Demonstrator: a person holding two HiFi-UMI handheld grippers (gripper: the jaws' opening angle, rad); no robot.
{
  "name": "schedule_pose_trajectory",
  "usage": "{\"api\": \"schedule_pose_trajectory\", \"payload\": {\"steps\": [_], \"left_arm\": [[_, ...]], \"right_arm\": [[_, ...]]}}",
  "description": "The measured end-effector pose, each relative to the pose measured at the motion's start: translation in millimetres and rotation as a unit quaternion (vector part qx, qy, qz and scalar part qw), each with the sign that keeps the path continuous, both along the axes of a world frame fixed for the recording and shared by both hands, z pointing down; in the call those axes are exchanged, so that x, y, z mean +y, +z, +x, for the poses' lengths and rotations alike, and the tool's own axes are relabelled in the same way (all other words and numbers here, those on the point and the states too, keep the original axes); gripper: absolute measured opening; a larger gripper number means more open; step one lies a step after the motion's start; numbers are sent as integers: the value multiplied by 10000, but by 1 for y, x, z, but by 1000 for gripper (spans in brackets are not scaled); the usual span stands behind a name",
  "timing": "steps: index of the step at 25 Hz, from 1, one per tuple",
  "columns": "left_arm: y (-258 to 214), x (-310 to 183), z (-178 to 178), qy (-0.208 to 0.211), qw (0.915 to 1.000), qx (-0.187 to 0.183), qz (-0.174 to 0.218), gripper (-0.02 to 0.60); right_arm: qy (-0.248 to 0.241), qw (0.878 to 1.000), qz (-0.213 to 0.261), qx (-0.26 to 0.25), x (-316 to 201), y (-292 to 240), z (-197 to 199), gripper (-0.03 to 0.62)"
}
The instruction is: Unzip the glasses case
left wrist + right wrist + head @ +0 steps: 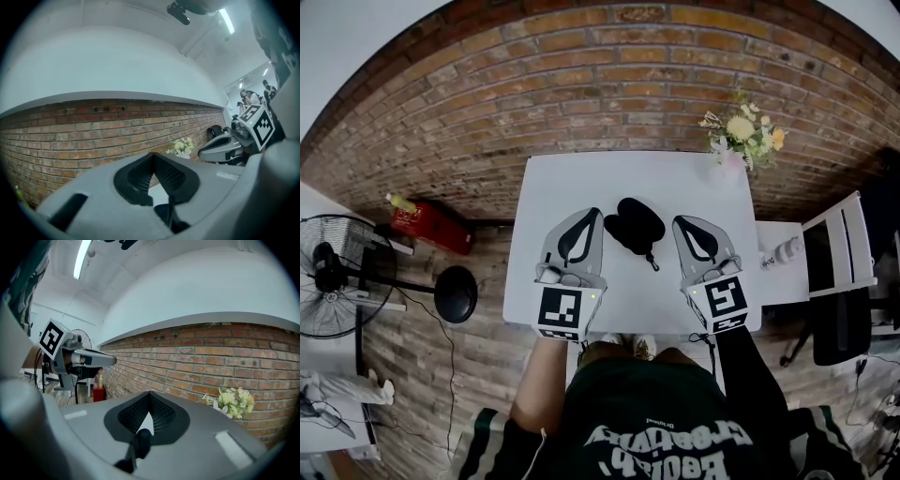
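Glasses case (634, 225) lies black on the white counter (581, 178), with a short cord (651, 258) trailing from its near end. We hold the left tool (594, 216) just left of the case and the right tool (681, 223) just right of it. Both are clenched on nothing, tips clear of the case. Flanking it likely keeps both sides in reach, one to brace, one to pull. We cannot tell whether the zip is open.

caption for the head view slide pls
Left tongs and right tongs, both shut, flank a black glasses case on the white table.
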State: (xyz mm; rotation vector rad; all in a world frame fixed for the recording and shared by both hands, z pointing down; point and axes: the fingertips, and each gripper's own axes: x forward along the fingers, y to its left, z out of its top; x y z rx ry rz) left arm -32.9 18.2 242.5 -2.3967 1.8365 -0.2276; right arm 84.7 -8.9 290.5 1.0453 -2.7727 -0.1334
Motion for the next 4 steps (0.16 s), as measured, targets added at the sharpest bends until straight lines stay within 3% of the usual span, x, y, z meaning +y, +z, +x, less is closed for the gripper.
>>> {"api": "schedule_pose_trajectory", "payload": {"steps": [4], "left_arm": [[6,-4,1,3,10000,21,-75,-5]], "right_arm": [[-50,9997,14,226,0,11,-4,11]]}}
